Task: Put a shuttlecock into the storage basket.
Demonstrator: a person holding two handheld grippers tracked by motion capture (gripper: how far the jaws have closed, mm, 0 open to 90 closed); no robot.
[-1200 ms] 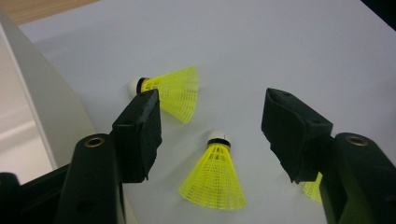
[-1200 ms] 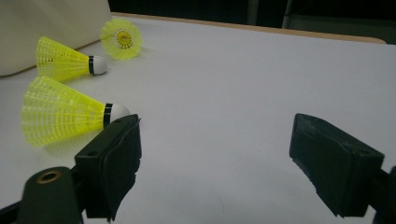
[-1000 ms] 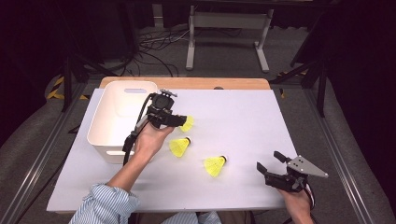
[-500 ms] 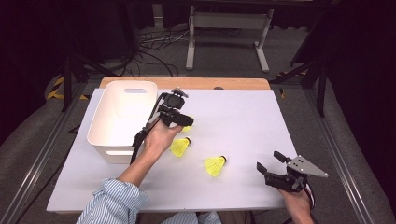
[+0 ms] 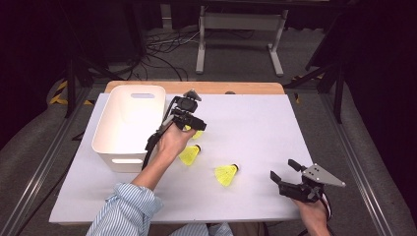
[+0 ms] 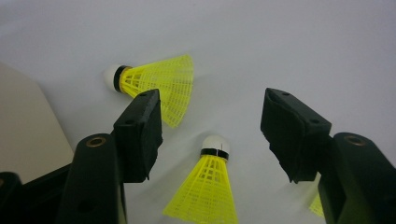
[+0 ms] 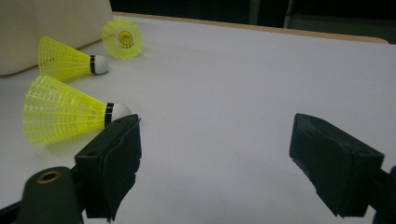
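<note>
Near the left edge of the tabletop (image 5: 246,118) stands a white bin (image 5: 129,123), handle slot at its far wall, nothing visible inside. Just right of the bin, the left gripper (image 5: 195,129) hangs above the far shuttlecock (image 5: 197,133), jaws standing wide with nothing between the pads. Its own view places the mid shuttlecock (image 6: 208,184) between the jaws but well below them, cork pointing away, while the far one (image 6: 156,84) lies beyond the left jaw, cork toward the bin. The step in hand appears to be the approach for a pick, most likely for transfer into the bin. The next move calls for a choice of target, then a descent until the pads straddle the skirt or cork, and a light closure, since the mesh skirt will probably deform under hard pressure. Toward the near edge lies the near shuttlecock (image 5: 226,174), cork to the right. At the near right corner, the right gripper (image 5: 283,170) rests low over the tabletop, jaws also wide and empty, the near shuttlecock (image 7: 70,115) just beside its left jaw. No brand, label or legible writing appears on any item.
</note>
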